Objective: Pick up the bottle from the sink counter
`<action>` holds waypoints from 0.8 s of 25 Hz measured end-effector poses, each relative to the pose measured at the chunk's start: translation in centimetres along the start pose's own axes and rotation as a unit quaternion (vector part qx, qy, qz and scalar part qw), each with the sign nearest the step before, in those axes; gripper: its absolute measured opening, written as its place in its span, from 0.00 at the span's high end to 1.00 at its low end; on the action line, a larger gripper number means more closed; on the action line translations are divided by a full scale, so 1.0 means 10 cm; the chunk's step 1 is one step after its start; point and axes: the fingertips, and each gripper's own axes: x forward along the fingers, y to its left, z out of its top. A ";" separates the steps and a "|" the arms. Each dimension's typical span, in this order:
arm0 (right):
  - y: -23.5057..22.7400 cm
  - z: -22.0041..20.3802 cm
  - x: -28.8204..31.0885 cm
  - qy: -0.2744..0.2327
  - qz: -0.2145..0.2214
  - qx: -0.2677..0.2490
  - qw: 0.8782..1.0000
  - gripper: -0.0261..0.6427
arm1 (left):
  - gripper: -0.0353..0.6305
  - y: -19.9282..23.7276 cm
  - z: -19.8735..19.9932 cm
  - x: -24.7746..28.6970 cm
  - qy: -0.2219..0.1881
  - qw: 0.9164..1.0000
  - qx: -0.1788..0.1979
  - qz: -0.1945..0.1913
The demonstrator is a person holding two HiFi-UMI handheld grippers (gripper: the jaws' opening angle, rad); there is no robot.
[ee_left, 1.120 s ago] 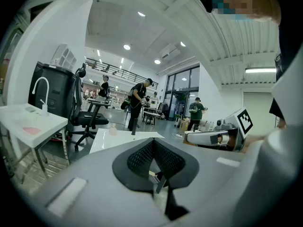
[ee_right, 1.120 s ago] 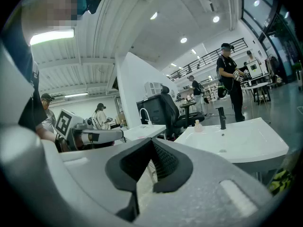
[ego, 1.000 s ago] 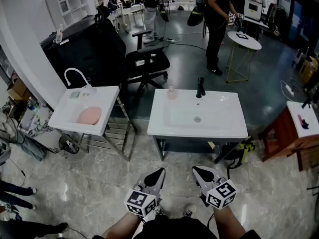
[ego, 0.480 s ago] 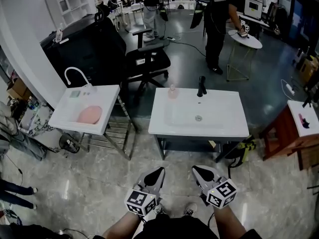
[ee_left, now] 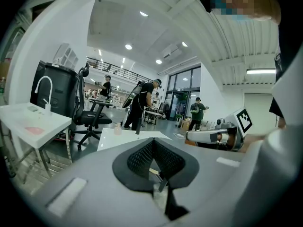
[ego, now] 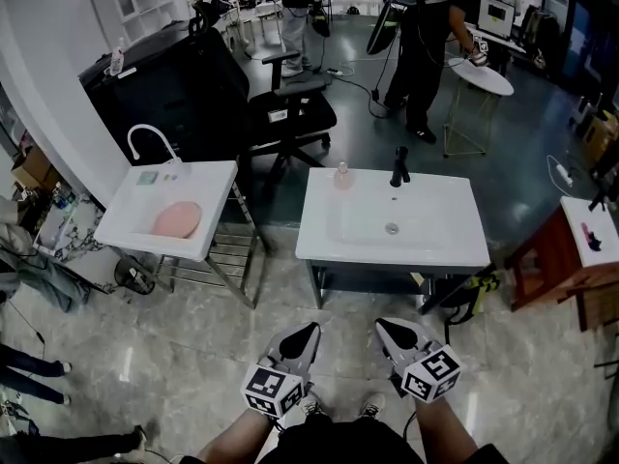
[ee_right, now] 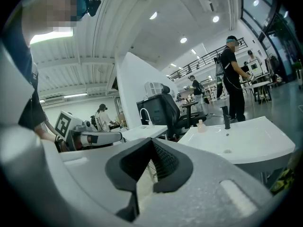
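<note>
We hold the left tongs [ego: 306,334] and right tongs [ego: 390,331] clenched empty, side by side, well apart from the bottle [ego: 341,176] standing at the far left of the bench [ego: 455,250].

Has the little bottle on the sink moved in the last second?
No. The bottle stays in the same spot beside the faucet at the back edge of the sink; the whole picture shifted slightly, not the bottle.
</note>
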 end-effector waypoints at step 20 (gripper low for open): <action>0.36 0.00 0.54 -0.006 -0.034 -0.001 0.999 0.96 | 0.94 0.62 0.05 -0.29 -0.016 0.999 -0.002 -0.030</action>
